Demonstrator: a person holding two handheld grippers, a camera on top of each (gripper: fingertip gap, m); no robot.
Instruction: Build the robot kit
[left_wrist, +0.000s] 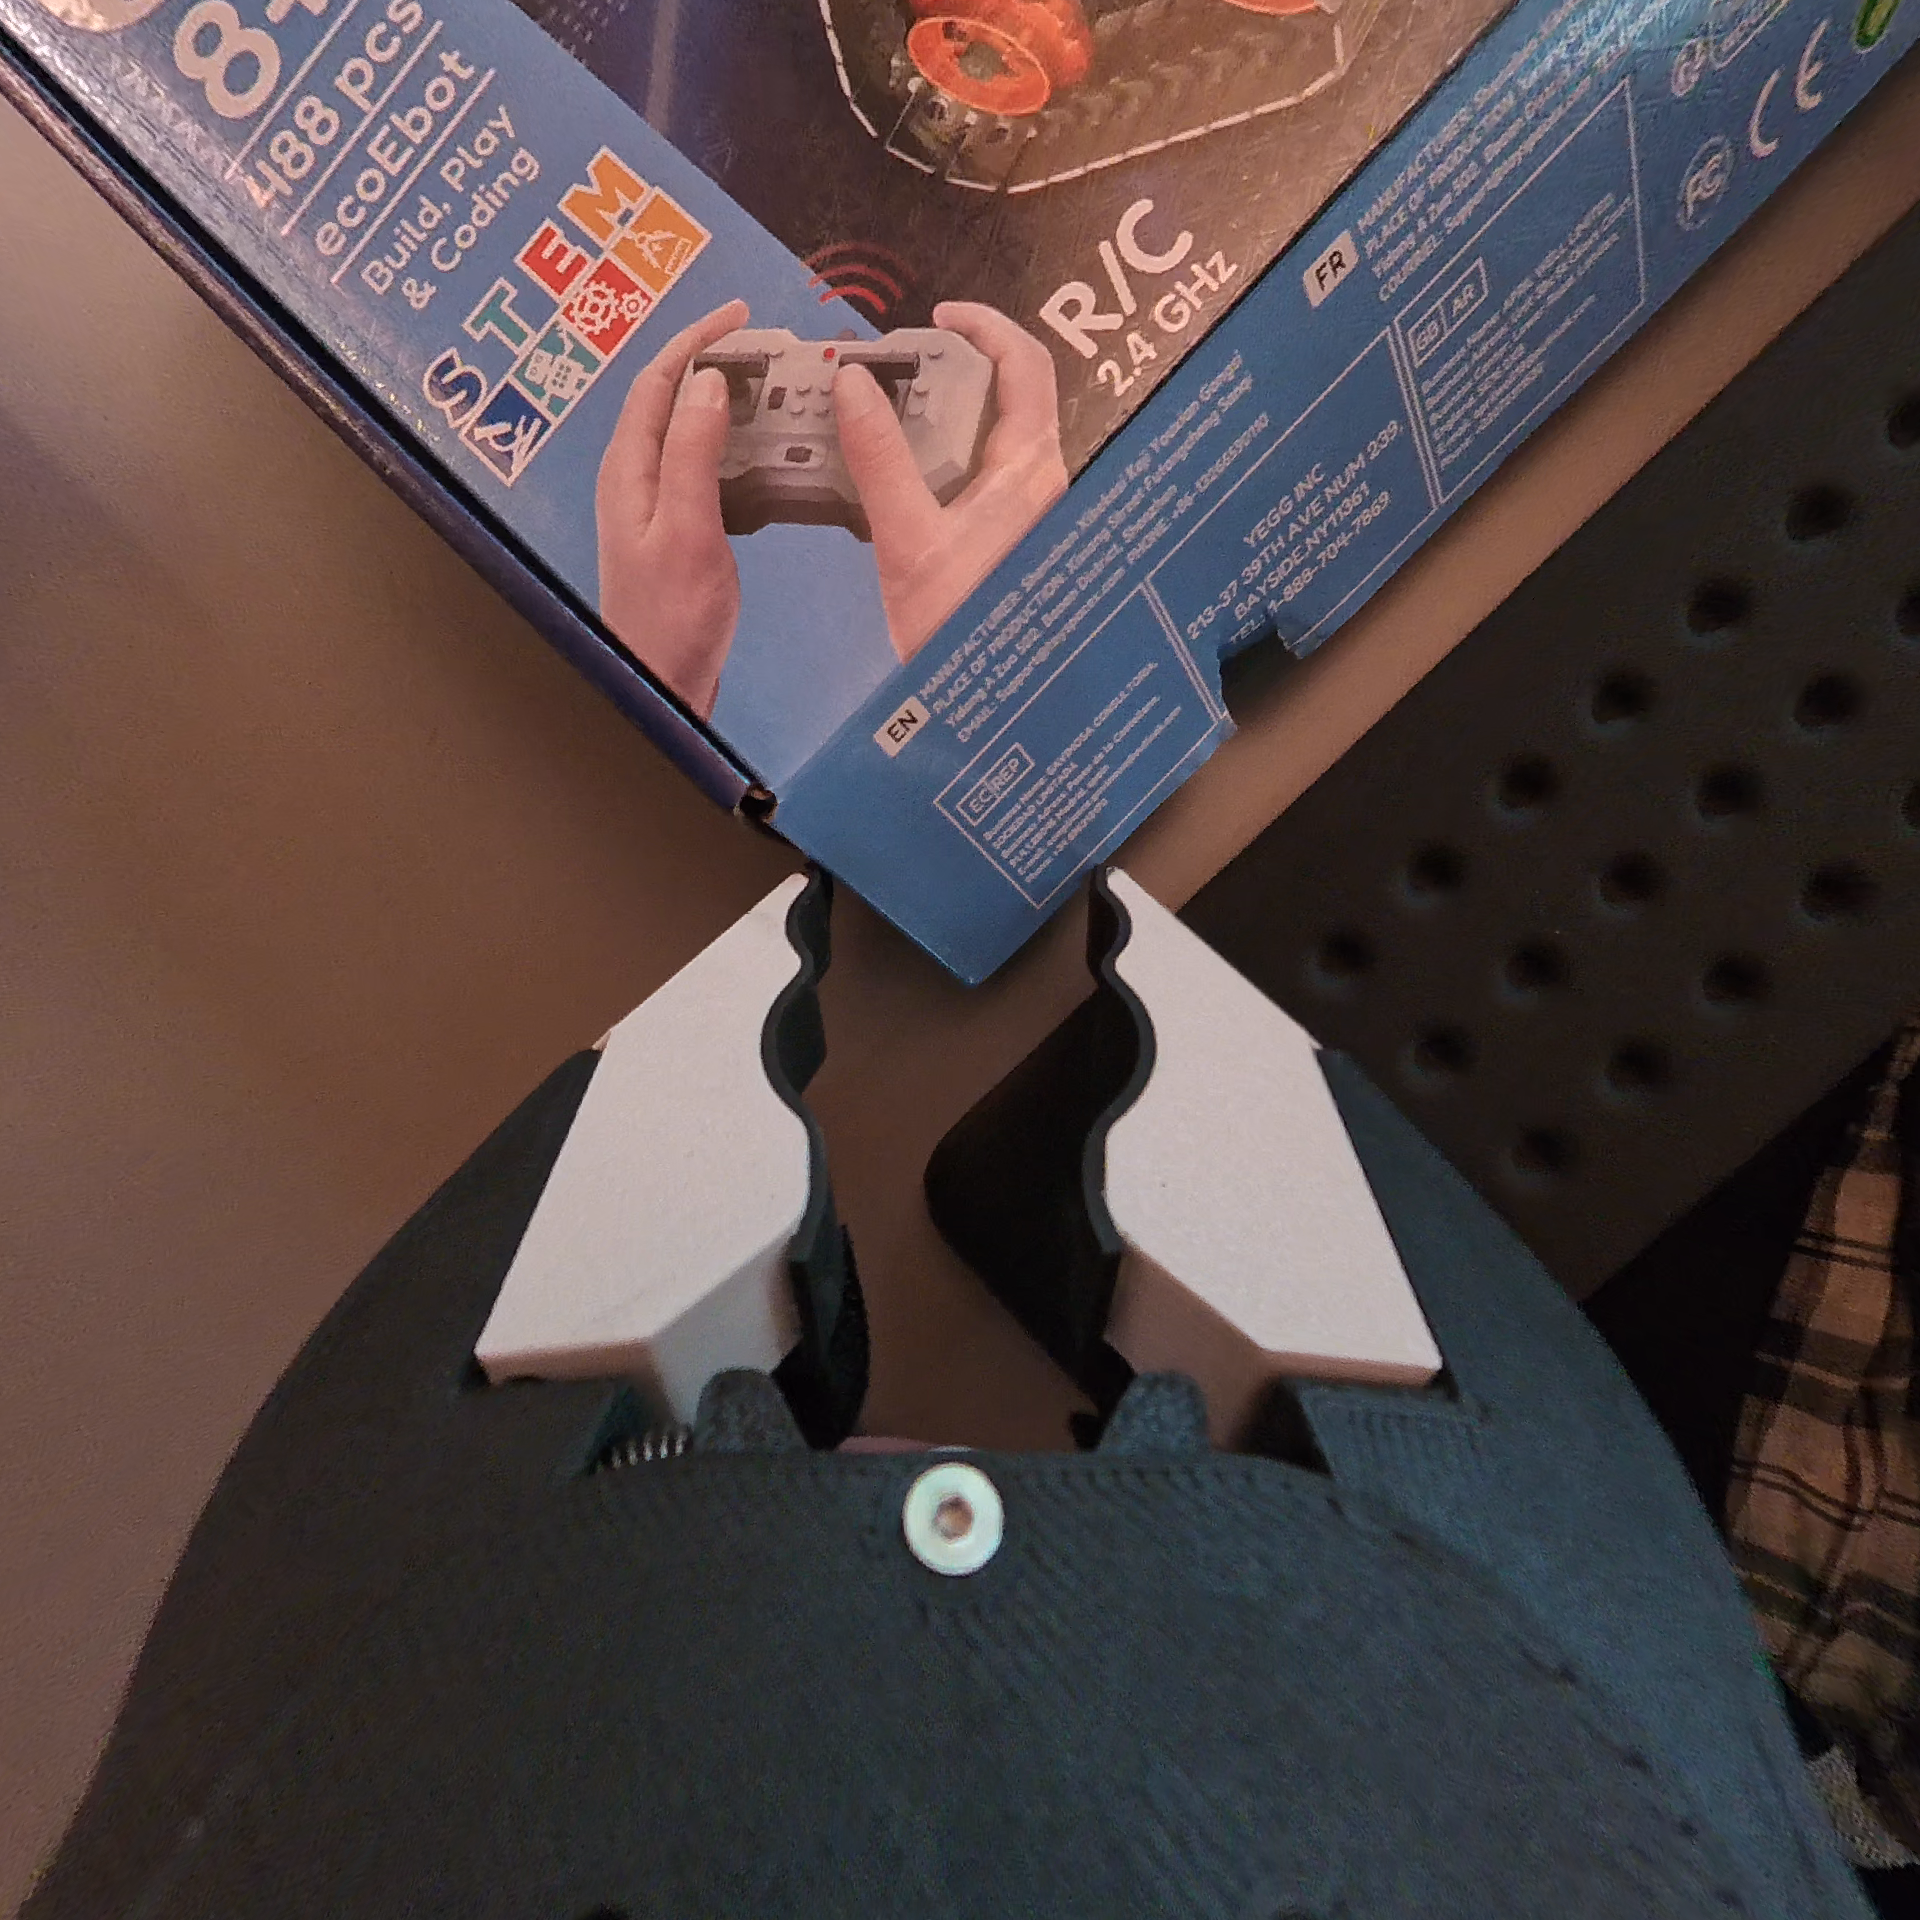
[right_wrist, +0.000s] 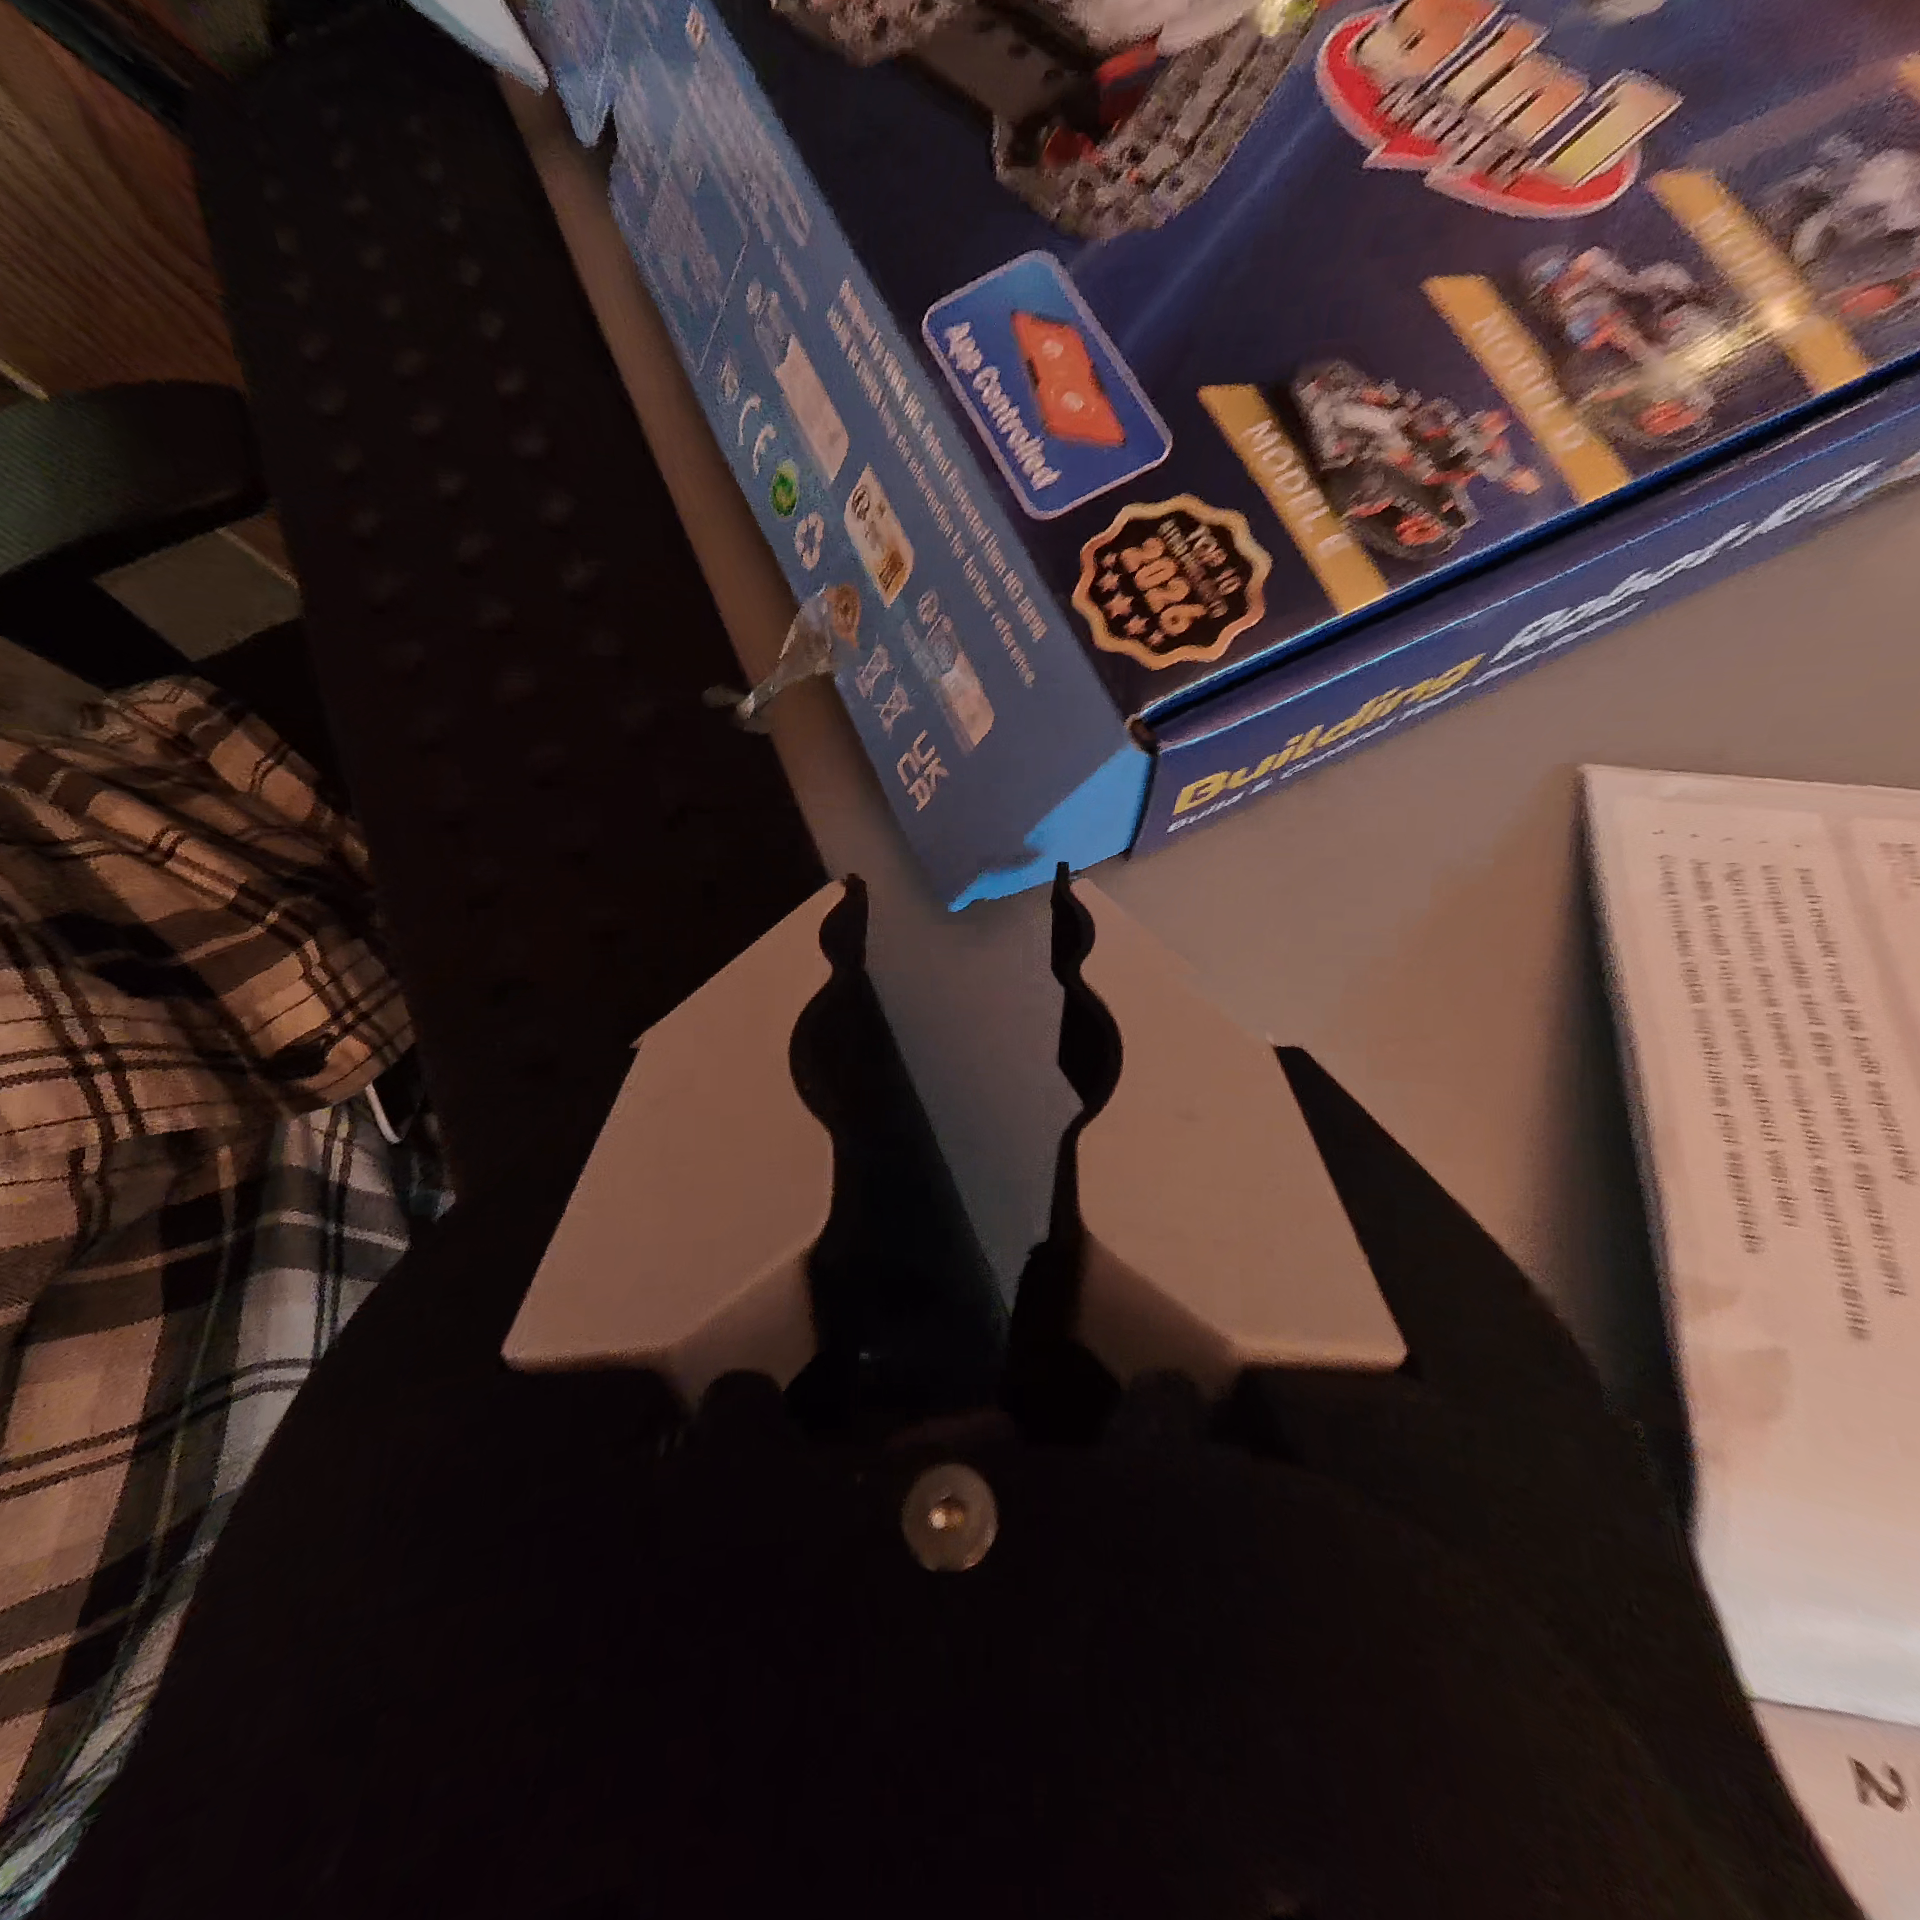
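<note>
A blue cardboard toy box (left_wrist: 540, 343) with printed pictures lies on a beige table (left_wrist: 260, 987). Its light-blue side flap (left_wrist: 1049, 769) hangs out over the table edge. My left gripper (left_wrist: 958, 883) is open, and the flap's lower corner sits between its fingertips (left_wrist: 800, 904) without a visible pinch. In the right wrist view the same box (right_wrist: 1351, 436) shows its other end. My right gripper (right_wrist: 956, 881) is open, with the corner of the side flap (right_wrist: 883, 582) reaching just between its tips.
A black perforated surface (left_wrist: 1662, 831) lies beside and below the table edge and also shows in the right wrist view (right_wrist: 468, 520). Plaid cloth (right_wrist: 156, 987) is near both grippers. A white printed sheet (right_wrist: 1766, 1195) lies on the table. Clear tape (right_wrist: 790, 665) hangs off the flap. The grippers' ends are close to 30 centimetres from one another.
</note>
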